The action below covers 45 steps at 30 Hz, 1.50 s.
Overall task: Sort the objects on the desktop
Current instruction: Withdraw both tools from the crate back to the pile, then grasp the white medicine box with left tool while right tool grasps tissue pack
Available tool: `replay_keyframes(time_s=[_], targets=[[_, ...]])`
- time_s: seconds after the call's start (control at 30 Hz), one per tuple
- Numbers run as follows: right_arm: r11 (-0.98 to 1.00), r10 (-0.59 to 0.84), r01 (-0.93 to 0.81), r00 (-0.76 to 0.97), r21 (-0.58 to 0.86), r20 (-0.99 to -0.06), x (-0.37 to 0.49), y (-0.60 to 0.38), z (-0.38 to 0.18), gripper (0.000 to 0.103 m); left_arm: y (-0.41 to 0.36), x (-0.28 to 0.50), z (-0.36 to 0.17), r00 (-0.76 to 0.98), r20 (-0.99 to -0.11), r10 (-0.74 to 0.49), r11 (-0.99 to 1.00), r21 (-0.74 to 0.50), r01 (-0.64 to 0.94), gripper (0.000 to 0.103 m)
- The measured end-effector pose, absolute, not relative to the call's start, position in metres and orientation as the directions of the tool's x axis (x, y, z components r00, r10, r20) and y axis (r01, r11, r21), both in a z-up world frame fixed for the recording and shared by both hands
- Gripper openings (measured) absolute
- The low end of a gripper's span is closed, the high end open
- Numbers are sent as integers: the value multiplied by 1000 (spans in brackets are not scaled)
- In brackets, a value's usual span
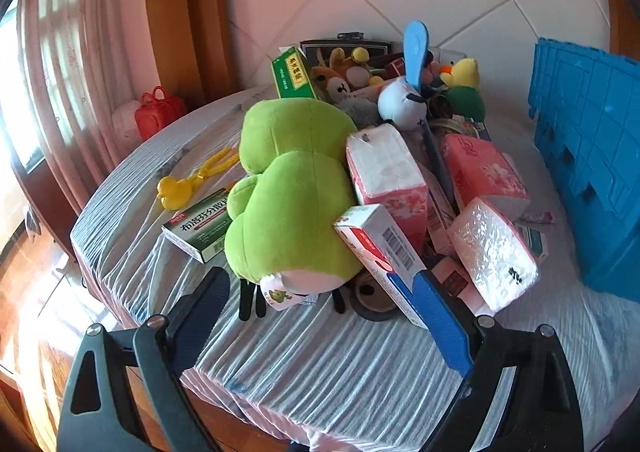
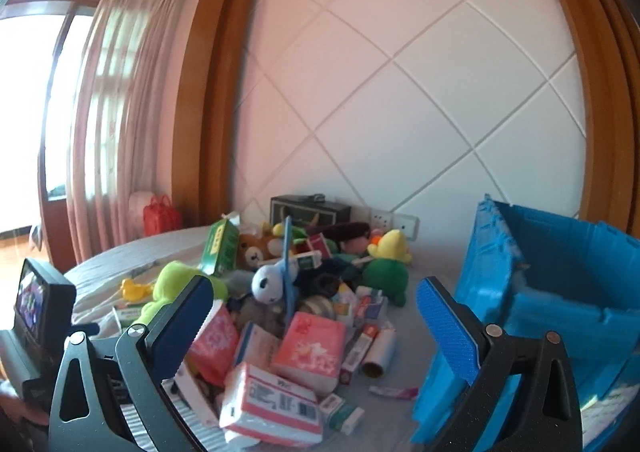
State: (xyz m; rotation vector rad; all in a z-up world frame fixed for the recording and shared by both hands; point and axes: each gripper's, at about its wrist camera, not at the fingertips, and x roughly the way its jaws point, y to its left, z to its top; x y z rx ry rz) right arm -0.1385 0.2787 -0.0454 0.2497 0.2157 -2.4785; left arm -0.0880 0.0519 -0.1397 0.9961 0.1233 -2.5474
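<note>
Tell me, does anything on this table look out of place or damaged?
Yes. The blue plastic crate looks damaged: its near wall is buckled and ragged along the edge. The toys and boxes lie in one jumbled pile, with the big green plush frog sprawled on top.

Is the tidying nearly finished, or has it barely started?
Barely started, it seems. Nothing looks sorted: the green frog plush, tissue packs and medicine boxes lie heaped on the table. Both left tongs and right tongs are open and empty. The blue crate waits alongside, contents unseen.

Blue crate (image 1: 592, 156) cut off rightward
</note>
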Motion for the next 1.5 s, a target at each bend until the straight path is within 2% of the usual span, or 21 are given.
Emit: replay_keyframes(time_s=[0.37, 0.43, 0.53, 0.73, 0.77, 0.8, 0.83, 0.9, 0.97, 1.07, 1.17, 1.3, 1.5], targets=[[-712, -563, 697, -640, -87, -522, -158, 251, -156, 103, 79, -103, -173, -626, -728, -280, -941, 78, 330, 93], [-723, -542, 687, -631, -74, -555, -165, 256, -168, 103, 80, -107, -177, -617, -733, -285, -936, 73, 345, 91], [-739, -520, 671, -619, -52, -589, -175, 265, -181, 103, 78, -117, -183, -604, -757, -248, -932, 18, 361, 83], [-749, -483, 660, -598, -51, -640, -184, 278, -198, 103, 80, -145, -192, -600, -760, -249, -910, -28, 413, 82], [-749, -477, 660, -594, -53, -647, -185, 279, -200, 103, 80, -149, -194, -601, -760, -249, -911, -27, 412, 79], [-749, -474, 661, -591, -55, -652, -185, 280, -201, 103, 81, -153, -196, -597, -760, -258, -912, -14, 411, 71], [-748, -471, 661, -589, -57, -657, -185, 280, -203, 103, 81, -157, -198, -590, -765, -259, -915, 0, 403, 53], [-746, -463, 663, -585, -63, -666, -186, 279, -206, 103, 79, -156, -197, -593, -765, -249, -921, -2, 389, 38], [-741, -466, 669, -579, -64, -669, -185, 276, -207, 103, 74, -150, -193, -612, -760, -220, -929, -28, 369, 30], [-730, -471, 680, -570, -65, -673, -184, 268, -209, 103, 69, -137, -186, -625, -748, -223, -938, -10, 347, 23], [-717, -482, 694, -557, -60, -677, -183, 255, -212, 103, 65, -129, -183, -633, -735, -245, -944, 32, 327, 22], [-700, -489, 711, -546, -69, -680, -180, 235, -218, 103, 58, -130, -183, -633, -740, -226, -952, 31, 303, 22], [-708, -399, 680, -607, -191, -687, -179, 201, -230, 103, 59, -140, -182, -638, -748, -183, -969, 26, 247, 22]])
